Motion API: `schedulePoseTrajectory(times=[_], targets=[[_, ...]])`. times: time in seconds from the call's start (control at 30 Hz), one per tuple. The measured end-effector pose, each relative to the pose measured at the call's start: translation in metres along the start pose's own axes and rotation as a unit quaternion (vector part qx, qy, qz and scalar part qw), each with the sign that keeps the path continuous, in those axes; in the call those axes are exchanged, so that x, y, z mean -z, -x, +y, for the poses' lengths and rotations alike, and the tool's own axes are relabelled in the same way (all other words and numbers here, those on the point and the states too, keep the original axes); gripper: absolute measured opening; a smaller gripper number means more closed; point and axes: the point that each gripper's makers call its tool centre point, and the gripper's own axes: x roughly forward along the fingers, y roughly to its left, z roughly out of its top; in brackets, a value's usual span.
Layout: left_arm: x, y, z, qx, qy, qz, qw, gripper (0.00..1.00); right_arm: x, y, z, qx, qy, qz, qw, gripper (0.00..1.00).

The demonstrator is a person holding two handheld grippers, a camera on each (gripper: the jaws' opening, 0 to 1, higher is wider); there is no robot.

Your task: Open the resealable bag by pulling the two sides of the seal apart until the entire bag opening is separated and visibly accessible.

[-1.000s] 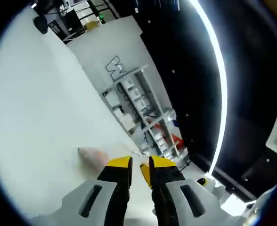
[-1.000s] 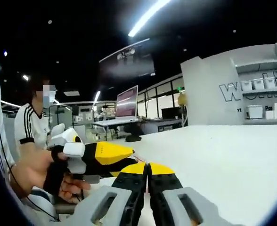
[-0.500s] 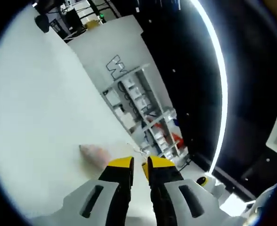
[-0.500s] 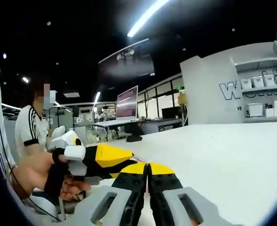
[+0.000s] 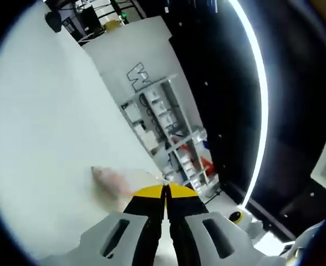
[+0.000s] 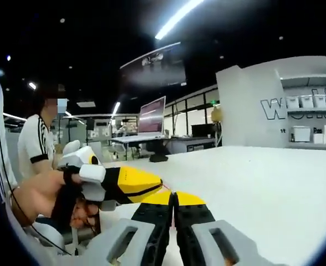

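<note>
The resealable bag point(image 5: 110, 178) is clear with a pinkish tint and lies on the white table point(image 5: 52, 111), running from the left up to my jaws. My left gripper point(image 5: 164, 188) has its yellow tips pressed together at the bag's near edge. In the right gripper view the left gripper point(image 6: 156, 183) comes in from the left, shut, held by a hand point(image 6: 35, 197). Its tips meet those of my right gripper point(image 6: 173, 194), which is also shut. A thin reddish strip of the bag's edge point(image 6: 166, 187) shows between the two pairs of tips. The seal itself is hidden.
The table point(image 6: 274, 177) stretches far to the right. Beyond it a white wall holds shelves of boxes point(image 5: 163, 127). A person in a white striped shirt point(image 6: 32, 149) sits at the left, and a monitor point(image 6: 152, 117) stands on a far desk.
The left gripper's jaws, apart in both earlier frames, have closed at the bag's edge. The right gripper stays shut in the same place.
</note>
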Motion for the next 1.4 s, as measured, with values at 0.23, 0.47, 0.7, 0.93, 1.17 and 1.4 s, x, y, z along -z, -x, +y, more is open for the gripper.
schedulePoseTrajectory(times=[0.23,0.47,0.7,0.93,1.17,1.4], targets=[[0.004,0.006,0.000,-0.006,0.015,0.011,0.9998,0.01,0.008,0.005,0.013,-0.039,0.046,0.049,0.9970,0.00],[0.014,0.021,0.011,-0.026,-0.004,0.044,0.9987,0.01,-0.008,0.021,0.022,-0.071,0.080,0.069,0.9919,0.03],[0.025,0.030,0.017,-0.038,-0.044,0.071,0.9958,0.01,0.001,0.011,0.032,-0.123,0.132,0.132,0.9746,0.01],[0.022,0.035,0.025,-0.049,-0.066,0.078,0.9936,0.01,0.022,-0.001,0.040,-0.162,0.165,0.185,0.9550,0.02],[0.022,0.037,0.027,-0.052,-0.083,0.084,0.9917,0.01,0.030,-0.004,0.042,-0.183,0.183,0.216,0.9415,0.01],[0.024,0.039,0.028,-0.054,-0.088,0.085,0.9910,0.01,0.035,-0.001,0.043,-0.200,0.177,0.236,0.9344,0.00]])
